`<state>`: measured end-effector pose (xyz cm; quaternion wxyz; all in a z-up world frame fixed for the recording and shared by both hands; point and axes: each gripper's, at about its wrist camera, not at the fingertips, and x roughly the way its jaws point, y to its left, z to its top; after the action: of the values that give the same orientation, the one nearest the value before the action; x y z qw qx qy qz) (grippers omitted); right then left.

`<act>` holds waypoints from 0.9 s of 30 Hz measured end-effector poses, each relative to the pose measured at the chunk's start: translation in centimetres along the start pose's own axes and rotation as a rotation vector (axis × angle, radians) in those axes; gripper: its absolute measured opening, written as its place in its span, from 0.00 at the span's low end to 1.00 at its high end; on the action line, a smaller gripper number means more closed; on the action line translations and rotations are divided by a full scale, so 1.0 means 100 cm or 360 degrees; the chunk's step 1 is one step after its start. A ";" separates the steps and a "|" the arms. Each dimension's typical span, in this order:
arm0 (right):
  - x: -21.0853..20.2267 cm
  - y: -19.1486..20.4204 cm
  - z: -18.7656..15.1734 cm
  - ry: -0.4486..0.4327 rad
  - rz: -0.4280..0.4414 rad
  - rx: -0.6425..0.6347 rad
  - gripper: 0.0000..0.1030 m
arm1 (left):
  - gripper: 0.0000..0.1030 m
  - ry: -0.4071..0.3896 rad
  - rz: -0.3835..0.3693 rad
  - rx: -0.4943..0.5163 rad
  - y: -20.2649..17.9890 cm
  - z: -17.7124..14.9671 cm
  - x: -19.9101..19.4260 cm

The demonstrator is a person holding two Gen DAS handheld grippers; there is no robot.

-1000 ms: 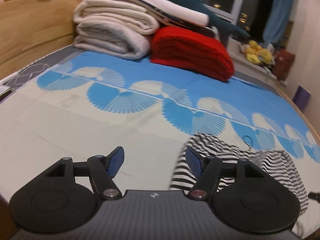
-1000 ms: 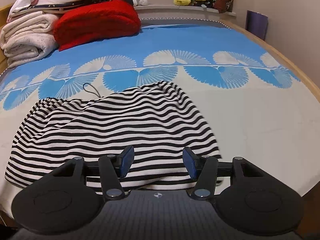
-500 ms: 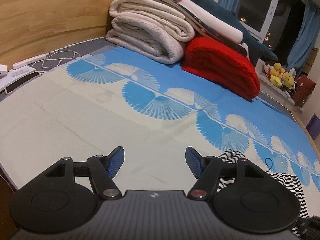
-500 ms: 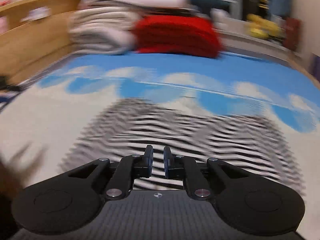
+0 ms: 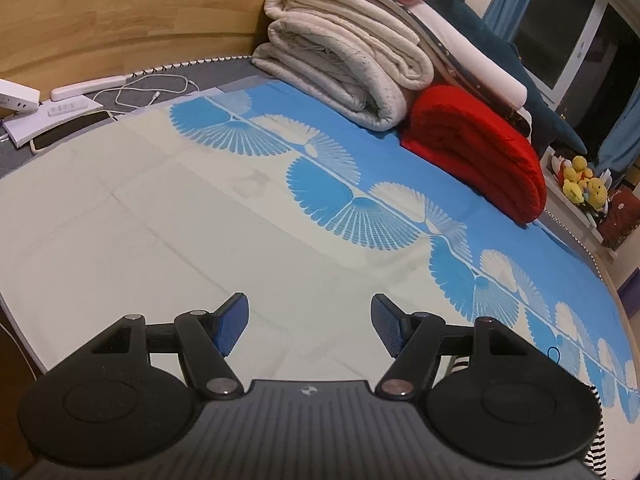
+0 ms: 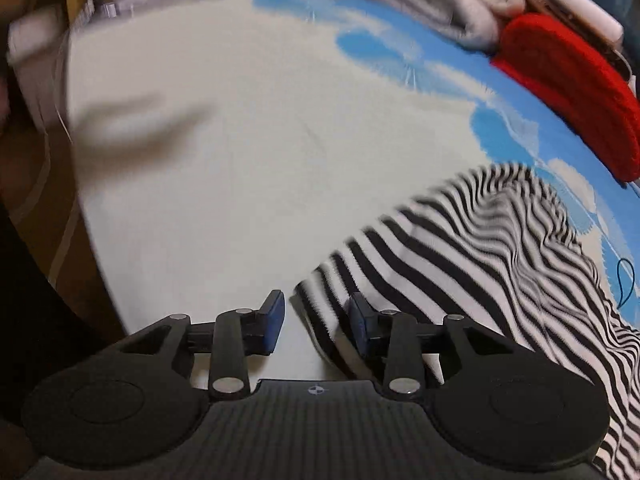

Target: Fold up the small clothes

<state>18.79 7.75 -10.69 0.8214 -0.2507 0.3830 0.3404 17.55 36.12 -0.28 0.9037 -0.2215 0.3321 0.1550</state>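
Observation:
A black-and-white striped garment (image 6: 480,248) lies rumpled on the bed sheet (image 6: 240,160), spreading toward the right in the right wrist view. My right gripper (image 6: 318,320) hovers low over its near left corner. Its jaws are opening, and that corner lies between them without the pads pressing on it. My left gripper (image 5: 308,324) stands open above the bare cream sheet (image 5: 200,240) with nothing between its fingers. In the left wrist view only a sliver of the striped garment (image 5: 596,456) shows at the bottom right, behind the gripper body.
Folded cream blankets (image 5: 340,60) and a red blanket (image 5: 480,152) are stacked at the far side of the bed. A phone (image 5: 68,130), cables and a power strip lie at the far left by the wooden headboard (image 5: 120,12). Plush toys (image 5: 580,184) sit by the window.
The right gripper closed nearly shut, then reopened while swinging left and rolling; the garment now sits at its right. The left gripper swung left, and the garment slid out toward its bottom right.

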 end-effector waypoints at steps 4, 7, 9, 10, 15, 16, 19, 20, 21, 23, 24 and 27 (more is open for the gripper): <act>-0.001 0.000 0.001 -0.0015 -0.0002 -0.0057 0.27 | 0.71 0.0011 0.0013 -0.0001 0.000 0.004 0.009; 0.000 -0.003 0.002 -0.0014 -0.0040 -0.0051 0.05 | 0.71 0.0023 0.0009 -0.0016 -0.002 0.005 0.013; -0.003 -0.006 0.004 -0.0036 -0.0037 -0.0017 0.03 | 0.71 0.0021 0.0000 -0.0002 -0.007 0.003 0.012; -0.008 -0.005 0.006 -0.0068 -0.0042 -0.0024 0.03 | 0.71 0.0017 -0.0001 0.0011 -0.009 0.002 0.011; -0.043 0.002 0.019 -0.0268 -0.0030 -0.0027 0.02 | 0.71 0.0003 0.0005 0.0052 -0.016 -0.003 0.007; -0.049 0.000 0.022 -0.0296 -0.0008 0.0015 0.02 | 0.71 0.0003 0.0011 0.0055 -0.017 -0.004 0.006; -0.073 0.002 0.028 -0.0401 0.0044 0.0031 0.02 | 0.71 0.0004 0.0015 0.0039 -0.022 -0.006 0.004; -0.082 0.003 0.030 -0.0435 0.0061 0.0039 0.02 | 0.71 0.0007 0.0013 0.0035 -0.024 -0.007 0.004; -0.089 0.000 0.031 -0.0462 0.0065 0.0071 0.02 | 0.71 0.0009 0.0011 0.0031 -0.026 -0.007 0.003; -0.108 -0.021 0.033 -0.0539 0.0051 0.0247 0.02 | 0.71 0.0012 0.0009 0.0036 -0.033 -0.010 0.002; -0.122 -0.038 0.030 -0.0594 0.0035 0.0390 0.02 | 0.71 0.0011 0.0003 0.0053 -0.039 -0.012 0.000; -0.165 -0.099 0.004 -0.0770 -0.0056 0.0814 0.02 | 0.71 -0.0002 -0.0018 0.0121 -0.056 -0.017 -0.003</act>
<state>18.60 -4.39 4.23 0.9303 0.0445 0.2459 0.2687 18.82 30.45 0.44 0.9126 -0.1887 0.3358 0.1373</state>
